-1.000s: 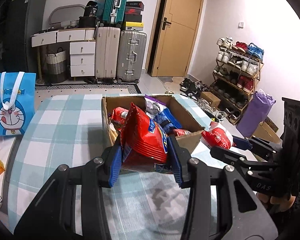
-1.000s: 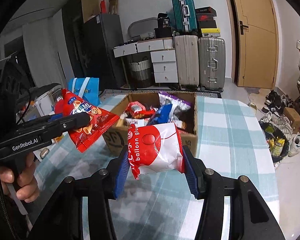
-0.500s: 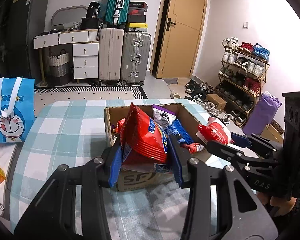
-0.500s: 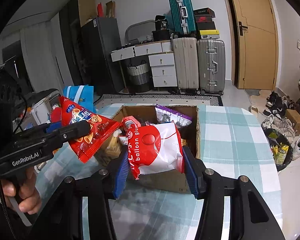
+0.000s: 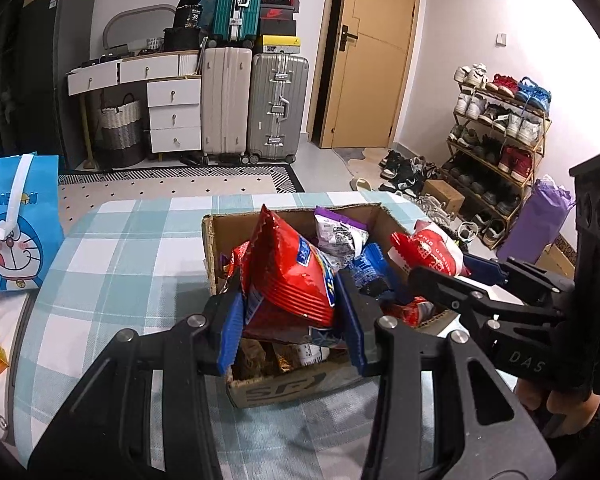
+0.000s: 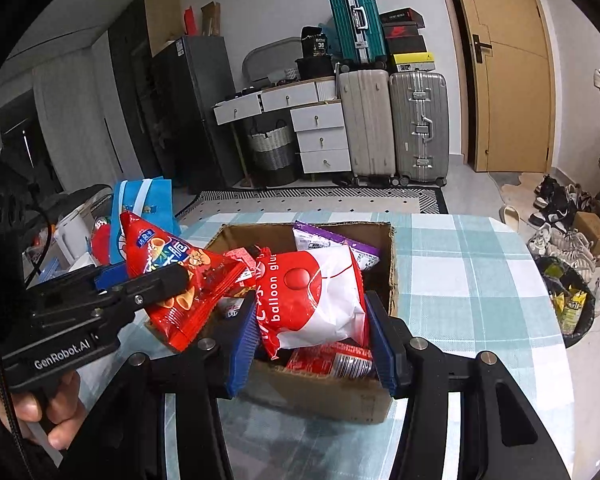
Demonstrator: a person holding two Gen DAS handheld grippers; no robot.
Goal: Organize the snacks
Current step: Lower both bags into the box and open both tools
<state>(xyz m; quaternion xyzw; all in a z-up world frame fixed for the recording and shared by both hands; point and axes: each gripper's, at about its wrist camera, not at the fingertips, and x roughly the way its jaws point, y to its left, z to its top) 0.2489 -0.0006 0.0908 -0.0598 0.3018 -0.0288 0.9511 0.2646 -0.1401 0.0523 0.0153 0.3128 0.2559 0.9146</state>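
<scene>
Checked teal-and-white cloth [image 5: 112,264] covers the tabletop, and both grippers have been carried from short of the cardboard box [image 6: 340,394] to above its open top, so release looks close. A ridged, glossy red chip bag [image 5: 288,280] is clamped between the narrowed jaws of the left gripper [image 5: 292,320]. A puffy red-and-white balloon glue pack [image 6: 316,300] is pinched likewise by the right gripper [image 6: 314,344]. Beyond these, crinkled foil packets are heaped against the box's far wall, near the tabletop's far edge.
</scene>
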